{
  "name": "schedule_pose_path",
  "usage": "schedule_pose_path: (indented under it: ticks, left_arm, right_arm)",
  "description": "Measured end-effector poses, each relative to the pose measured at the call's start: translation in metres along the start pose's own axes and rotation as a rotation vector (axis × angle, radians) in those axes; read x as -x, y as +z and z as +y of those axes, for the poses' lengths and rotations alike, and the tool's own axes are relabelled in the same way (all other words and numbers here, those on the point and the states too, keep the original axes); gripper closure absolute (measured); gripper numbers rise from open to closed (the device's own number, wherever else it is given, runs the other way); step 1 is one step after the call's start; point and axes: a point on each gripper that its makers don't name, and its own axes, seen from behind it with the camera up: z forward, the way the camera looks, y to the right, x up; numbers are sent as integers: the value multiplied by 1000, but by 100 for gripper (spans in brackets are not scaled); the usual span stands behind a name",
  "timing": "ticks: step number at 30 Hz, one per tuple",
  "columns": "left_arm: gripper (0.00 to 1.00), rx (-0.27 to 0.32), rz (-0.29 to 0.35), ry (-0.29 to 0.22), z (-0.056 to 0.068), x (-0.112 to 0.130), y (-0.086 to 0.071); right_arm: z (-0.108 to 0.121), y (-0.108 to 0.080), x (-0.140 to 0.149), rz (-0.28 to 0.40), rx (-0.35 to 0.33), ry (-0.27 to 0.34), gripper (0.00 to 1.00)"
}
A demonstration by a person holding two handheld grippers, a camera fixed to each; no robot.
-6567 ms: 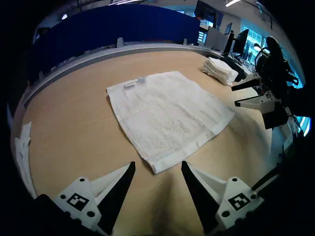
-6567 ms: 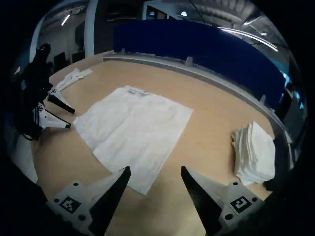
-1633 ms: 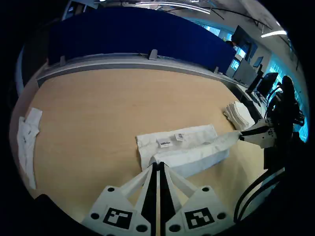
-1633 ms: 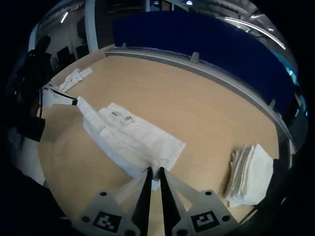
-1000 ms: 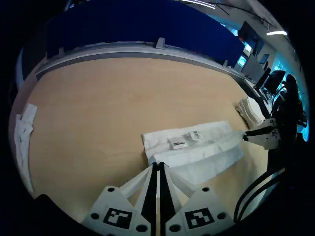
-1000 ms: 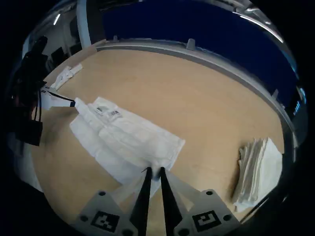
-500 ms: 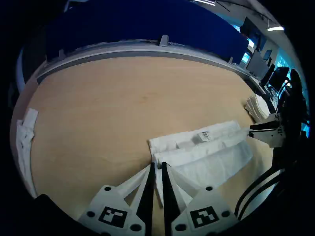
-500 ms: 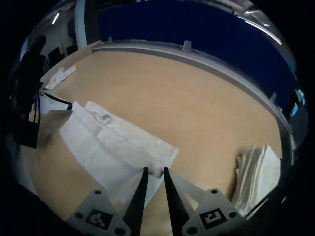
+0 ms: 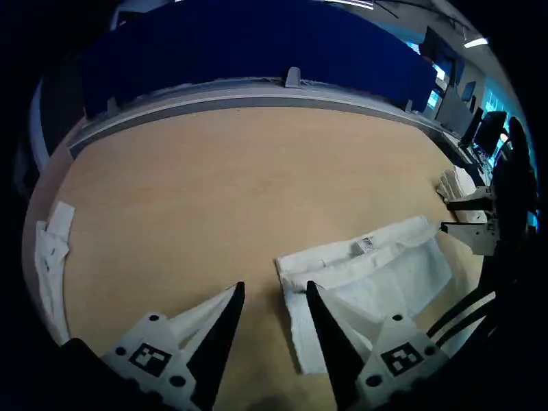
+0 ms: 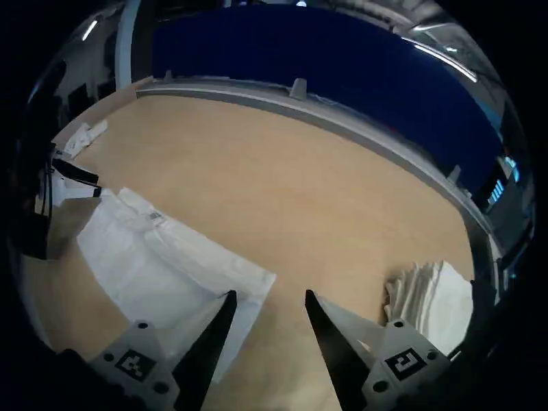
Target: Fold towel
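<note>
A white towel [image 9: 370, 274] lies folded over on the wooden table [image 9: 205, 178], its label on top near the fold. In the left gripper view my left gripper [image 9: 274, 284] is open, its right finger resting over the towel's near left corner and nothing held between the two. My right gripper [image 9: 469, 216] stands open at the towel's far right end. In the right gripper view the towel [image 10: 157, 267] lies to the left, and my right gripper [image 10: 270, 294] is open just past its right corner. My left gripper [image 10: 77, 182] is open at the far left end.
A stack of folded white towels [image 10: 431, 301] sits at the right, also seen as the stack [image 9: 457, 183] behind the right gripper. A small crumpled white cloth [image 9: 48, 253] lies at the table's left edge. A blue partition [image 9: 240, 48] backs the table.
Both grippers carried the towel's near edge over to the far edge, then opened and let it go. The towel now lies folded and both grippers are free.
</note>
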Motion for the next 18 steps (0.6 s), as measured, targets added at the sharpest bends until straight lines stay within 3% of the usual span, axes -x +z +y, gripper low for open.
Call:
schedule_pose_path:
  ticks: [4, 18]
  left_arm:
    - [15, -3, 9, 3, -1, -2, -3]
    - [7, -4, 24, 6, 0, -4, -18]
  right_arm:
    - [6, -2, -7, 26, 27, 12, 10]
    - [3, -23, -1, 40, 22, 23, 0]
